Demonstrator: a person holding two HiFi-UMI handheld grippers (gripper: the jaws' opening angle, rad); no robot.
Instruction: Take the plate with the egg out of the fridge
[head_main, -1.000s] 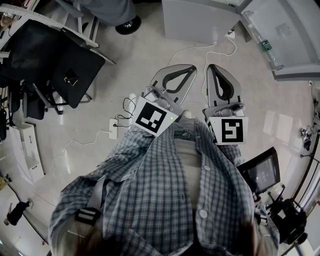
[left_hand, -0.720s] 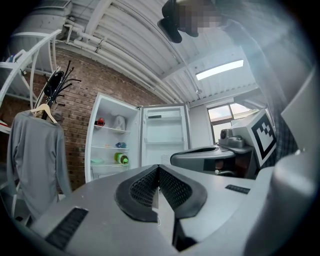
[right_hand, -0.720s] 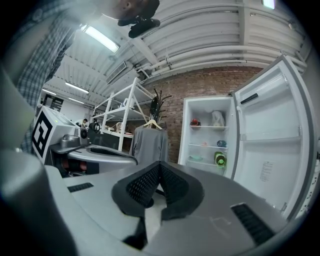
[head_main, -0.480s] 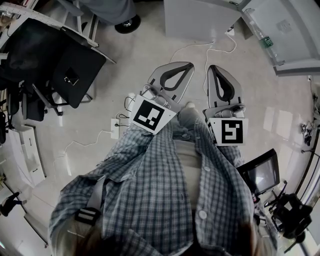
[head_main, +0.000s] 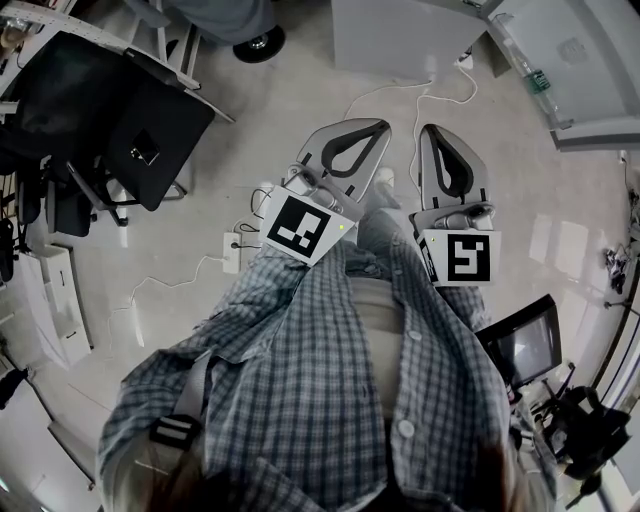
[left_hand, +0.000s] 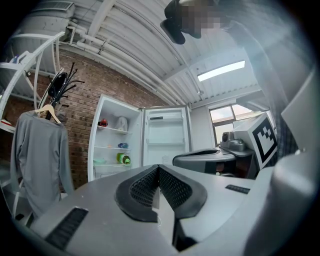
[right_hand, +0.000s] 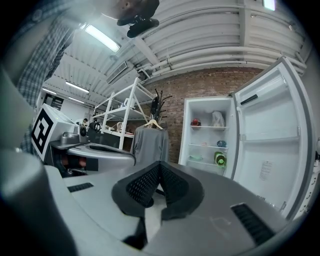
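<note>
The white fridge stands open some way ahead, its door swung to the right. Its shelves hold a red item, a white bag, a blue item and a green container. A pale flat dish lies on the third shelf, too small to tell if it carries an egg. My left gripper and right gripper are both shut on nothing. In the head view the left gripper and right gripper are held side by side at chest height, pointing toward the fridge.
A grey garment hangs on a coat rack left of the fridge, in front of a brick wall. White shelving stands further left. Black chairs, a power strip with floor cables and a monitor surround the person.
Both grippers have drifted slightly upward in the head view and stay shut. A shoe tip now shows between them.
</note>
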